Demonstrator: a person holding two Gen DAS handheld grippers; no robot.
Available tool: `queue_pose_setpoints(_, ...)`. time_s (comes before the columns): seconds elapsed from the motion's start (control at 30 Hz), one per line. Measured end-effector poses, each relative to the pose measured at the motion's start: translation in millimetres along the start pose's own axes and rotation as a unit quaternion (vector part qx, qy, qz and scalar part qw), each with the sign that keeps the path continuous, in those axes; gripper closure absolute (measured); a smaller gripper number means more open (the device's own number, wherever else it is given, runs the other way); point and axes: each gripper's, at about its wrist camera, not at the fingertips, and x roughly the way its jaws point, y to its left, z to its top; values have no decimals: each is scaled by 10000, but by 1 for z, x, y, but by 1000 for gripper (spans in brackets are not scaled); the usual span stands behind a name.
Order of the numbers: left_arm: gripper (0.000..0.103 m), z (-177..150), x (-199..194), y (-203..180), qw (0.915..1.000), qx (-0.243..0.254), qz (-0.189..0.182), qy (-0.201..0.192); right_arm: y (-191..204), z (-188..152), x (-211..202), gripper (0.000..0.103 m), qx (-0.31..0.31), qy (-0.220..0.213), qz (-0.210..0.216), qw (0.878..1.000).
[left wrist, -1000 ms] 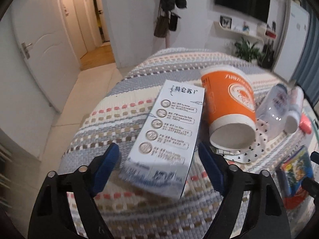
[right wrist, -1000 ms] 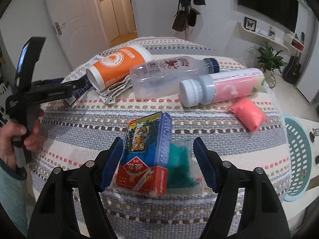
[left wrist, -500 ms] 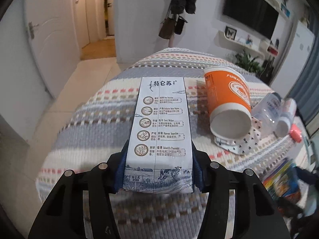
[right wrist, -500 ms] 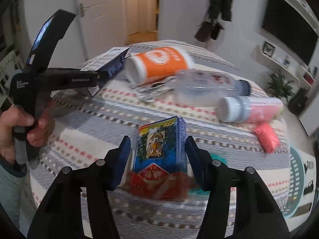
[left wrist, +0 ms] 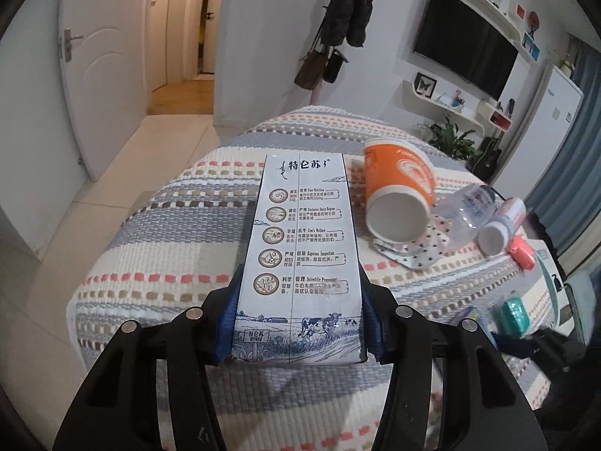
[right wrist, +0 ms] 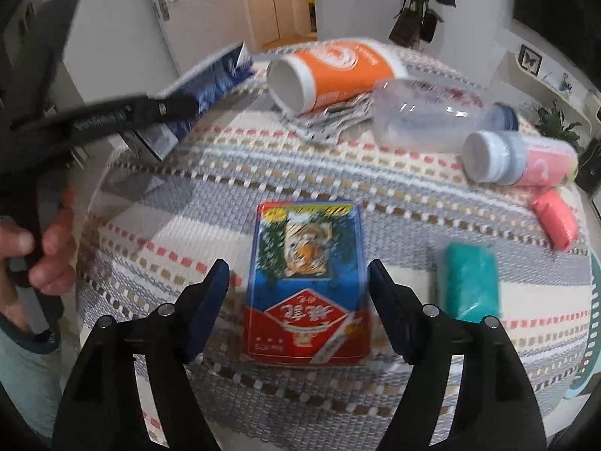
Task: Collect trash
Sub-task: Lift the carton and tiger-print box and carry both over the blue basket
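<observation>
My left gripper [left wrist: 298,323] is shut on a white and blue milk carton [left wrist: 300,255] and holds it above the striped cloth; it also shows in the right wrist view [right wrist: 204,86]. My right gripper [right wrist: 298,300] is open, its pads on either side of a red and blue tiger box [right wrist: 306,282] that lies on the cloth, with small gaps on both sides. An orange paper cup [right wrist: 330,71], a clear bottle [right wrist: 428,112], a pink bottle [right wrist: 522,158], a pink wad [right wrist: 556,218] and a teal wad [right wrist: 469,282] lie around.
The round table has a striped woven cloth [right wrist: 188,233]. A crumpled dotted wrapper [left wrist: 417,248] lies under the cup. A teal basket rim [right wrist: 595,300] shows at the right edge. A white door [left wrist: 97,75] and hallway lie beyond the table.
My left gripper closed on the milk carton and lifted it off the cloth. My right gripper came down over the tiger box, closed somewhat, then opened wider again.
</observation>
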Motion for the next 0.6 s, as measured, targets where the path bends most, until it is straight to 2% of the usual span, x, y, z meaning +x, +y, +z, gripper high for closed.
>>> queue_pose_setpoints(0.1, 52, -2, -8, -8, 10000, 41, -25, -65, 8, 1, 4, 35, -98, -25, -274, 9996)
queue_pose_setpoints(0.13, 52, -3, -11, -10, 9999, 61, -45, -92, 11, 1, 3, 46, -138, -55, -353, 9993)
queue_pose_setpoints(0.33, 52, 3, -40, -29, 9987, 265, -78, -435, 7, 4, -23, 46, -55, -479, -382, 9981)
queue_pose_setpoints(0.47, 52, 11, -58, -53, 9962, 427, -226, -723, -21, 9, -60, 46, 255, -882, -469, 9947)
queue_pose_setpoints(0.6, 52, 19, -70, -95, 9910, 765, -486, -983, -57, 10, -89, 46, 643, -1219, -632, 9884)
